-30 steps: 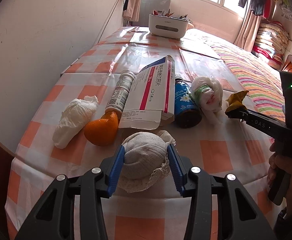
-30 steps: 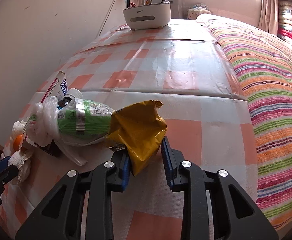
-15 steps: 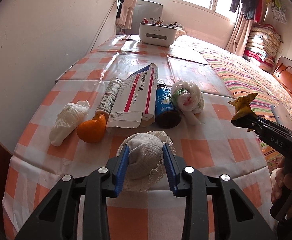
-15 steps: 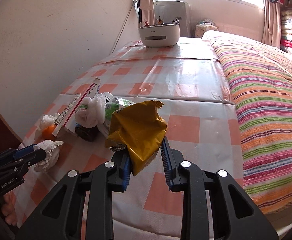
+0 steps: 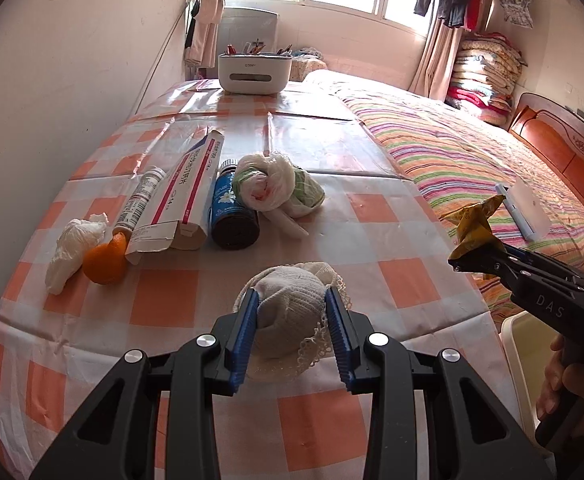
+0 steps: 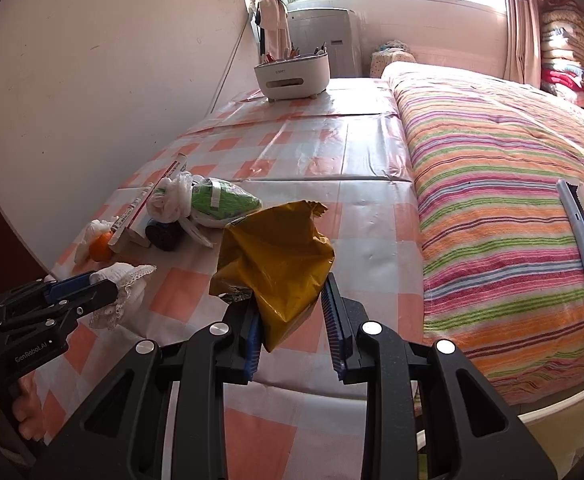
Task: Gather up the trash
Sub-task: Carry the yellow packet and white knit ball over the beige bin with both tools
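My left gripper [image 5: 292,332] is shut on a balled white cloth with a lace edge [image 5: 288,312], held above the near edge of the checked table [image 5: 164,296]. It also shows in the right wrist view [image 6: 122,280]. My right gripper [image 6: 294,320] is shut on a crumpled yellow wrapper [image 6: 276,256], held over the table's right edge; the wrapper also shows in the left wrist view [image 5: 472,228]. On the table lie a white tissue wad [image 5: 72,244], an orange peel [image 5: 106,260] and a white-and-green plastic bag [image 5: 276,188].
A medicine box [image 5: 184,196], a white bottle [image 5: 140,200] and a dark blue bottle [image 5: 232,216] lie by the trash. A white organiser [image 5: 254,72] stands at the far end. A striped bed [image 6: 512,208] lies to the right. A pale bin rim [image 6: 564,420] shows below the table's corner.
Both grippers have drawn back and up from the table with their loads. The wrapper has left the plastic bag's side and now hangs past the table's right edge.
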